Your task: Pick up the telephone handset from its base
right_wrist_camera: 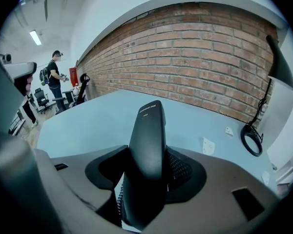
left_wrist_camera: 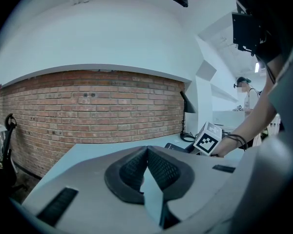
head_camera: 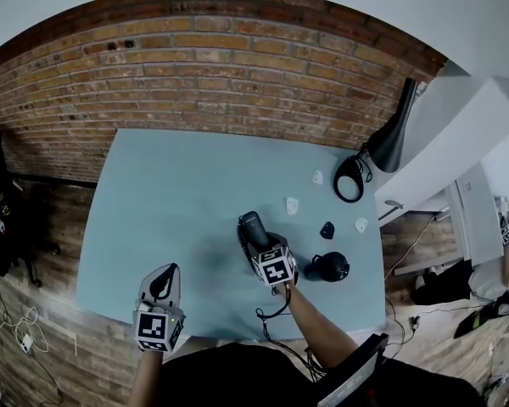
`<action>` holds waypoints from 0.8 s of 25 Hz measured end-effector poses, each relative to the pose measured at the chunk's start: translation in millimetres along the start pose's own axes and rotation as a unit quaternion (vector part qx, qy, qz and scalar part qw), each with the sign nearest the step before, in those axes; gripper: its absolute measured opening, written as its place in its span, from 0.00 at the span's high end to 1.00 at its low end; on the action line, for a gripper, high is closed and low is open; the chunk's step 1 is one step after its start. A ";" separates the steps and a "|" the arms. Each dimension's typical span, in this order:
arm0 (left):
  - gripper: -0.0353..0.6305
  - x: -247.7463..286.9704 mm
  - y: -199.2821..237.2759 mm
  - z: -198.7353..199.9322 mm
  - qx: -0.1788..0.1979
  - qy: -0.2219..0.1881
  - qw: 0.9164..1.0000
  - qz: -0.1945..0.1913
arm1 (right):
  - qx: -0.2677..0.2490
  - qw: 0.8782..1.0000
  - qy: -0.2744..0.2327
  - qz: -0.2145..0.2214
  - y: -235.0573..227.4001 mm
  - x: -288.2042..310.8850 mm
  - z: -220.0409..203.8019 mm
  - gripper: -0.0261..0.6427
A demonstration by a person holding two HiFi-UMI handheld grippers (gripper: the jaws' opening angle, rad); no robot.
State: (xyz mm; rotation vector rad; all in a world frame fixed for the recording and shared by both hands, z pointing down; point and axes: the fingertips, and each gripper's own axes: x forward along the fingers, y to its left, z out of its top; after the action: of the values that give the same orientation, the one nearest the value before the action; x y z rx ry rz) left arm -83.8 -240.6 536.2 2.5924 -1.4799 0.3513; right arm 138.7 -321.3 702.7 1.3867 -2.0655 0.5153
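Telephone handset [right_wrist_camera: 150,130]: at centre frame in the right gripper view, clamped between the right gripper's [right_wrist_camera: 145,172] pads, its top end pointing up and away. In the head view it sits just below centre over the blue table [head_camera: 178,193]; contact with the base cannot be determined. Left gripper [left_wrist_camera: 147,152]: lower left in the head view, jaws closed together, empty. Brick wall [head_camera: 195,66] across the top.

Red brick wall [head_camera: 212,66], pale blue table [head_camera: 178,219], black desk lamp [head_camera: 396,138] (far right corner), brownish floor [head_camera: 25,312].
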 end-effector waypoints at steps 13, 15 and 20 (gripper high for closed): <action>0.91 11.9 -0.7 3.9 -0.001 -0.006 1.000 -0.012 | 0.038 0.996 -0.083 -0.008 -6.8 -25.2 60.4 0.60; 0.91 14.0 -2.9 3.7 -0.001 -0.006 1.000 -0.016 | 0.047 0.994 -0.099 -0.007 -9.1 -31.5 69.9 0.60; 0.91 15.3 -4.1 3.5 -0.002 -0.007 1.000 -0.018 | 0.082 0.986 -0.142 -0.006 -15.0 -45.7 89.8 0.60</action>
State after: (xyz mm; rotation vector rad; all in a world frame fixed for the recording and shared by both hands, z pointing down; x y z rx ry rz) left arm -72.3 -252.1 536.9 2.6193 -1.4334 0.3268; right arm 142.3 -350.0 605.0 1.6486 -2.2800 0.5184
